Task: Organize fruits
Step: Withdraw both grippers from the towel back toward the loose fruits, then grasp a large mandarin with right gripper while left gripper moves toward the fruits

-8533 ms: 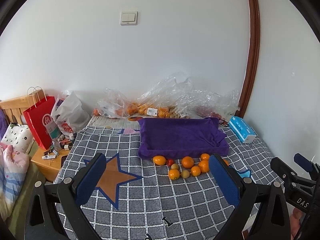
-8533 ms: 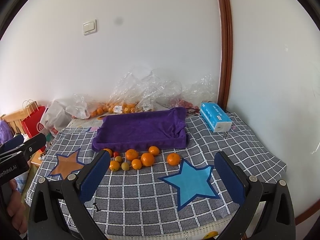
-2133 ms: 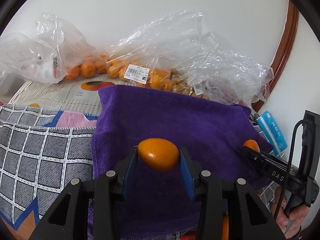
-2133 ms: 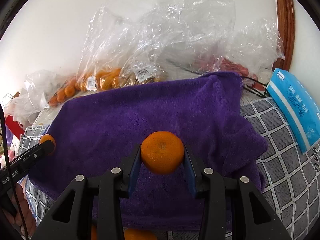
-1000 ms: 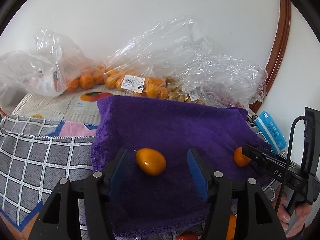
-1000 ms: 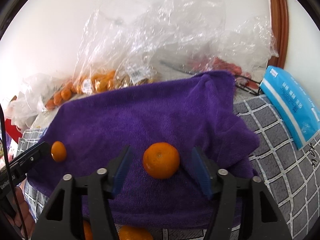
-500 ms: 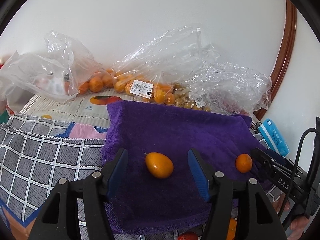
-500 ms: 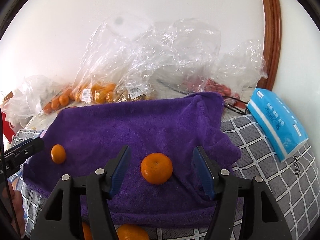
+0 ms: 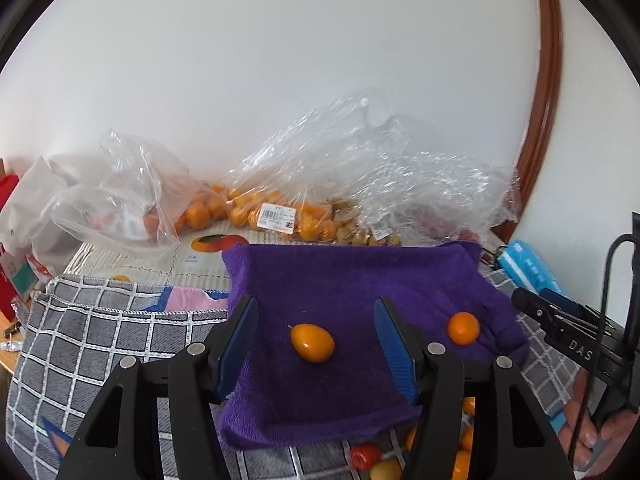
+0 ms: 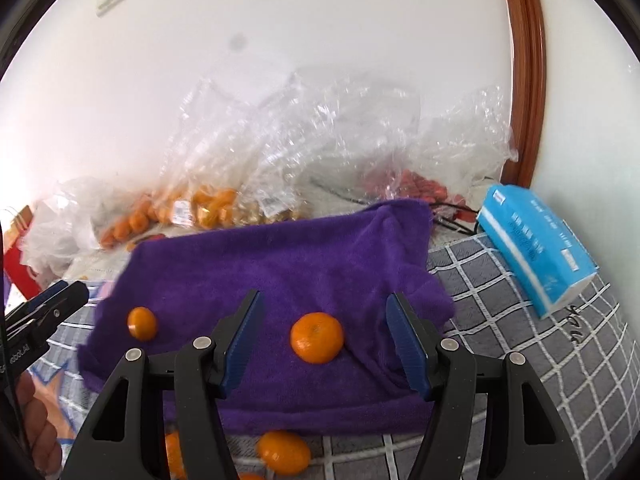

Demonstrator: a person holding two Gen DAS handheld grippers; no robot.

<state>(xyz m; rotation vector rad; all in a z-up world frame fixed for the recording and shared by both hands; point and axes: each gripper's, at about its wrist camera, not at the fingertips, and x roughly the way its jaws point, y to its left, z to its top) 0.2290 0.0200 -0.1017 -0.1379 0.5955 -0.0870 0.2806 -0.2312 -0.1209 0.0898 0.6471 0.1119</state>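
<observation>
A purple towel-lined tray [image 9: 360, 280] [image 10: 280, 264] lies on the checked cloth. An oval orange fruit [image 9: 312, 342] rests on it in front of my left gripper [image 9: 316, 344], which is open and empty. It also shows in the right wrist view [image 10: 142, 323]. A round mandarin [image 10: 317, 337] rests on the tray in front of my right gripper [image 10: 320, 340], open and empty; it also shows in the left wrist view [image 9: 463, 328]. Several loose fruits [image 9: 376, 458] [image 10: 283, 451] lie on the cloth before the tray's near edge.
Clear plastic bags of fruit [image 9: 280, 212] [image 10: 208, 204] line the wall behind the tray. A blue tissue pack [image 10: 536, 244] lies right of the tray. A red bag [image 9: 8, 240] stands at far left. A wooden door frame [image 10: 528, 72] rises at right.
Both grippers have let go of their fruits onto the purple tray and have drawn back and up. The fruits lie still where they were set down.
</observation>
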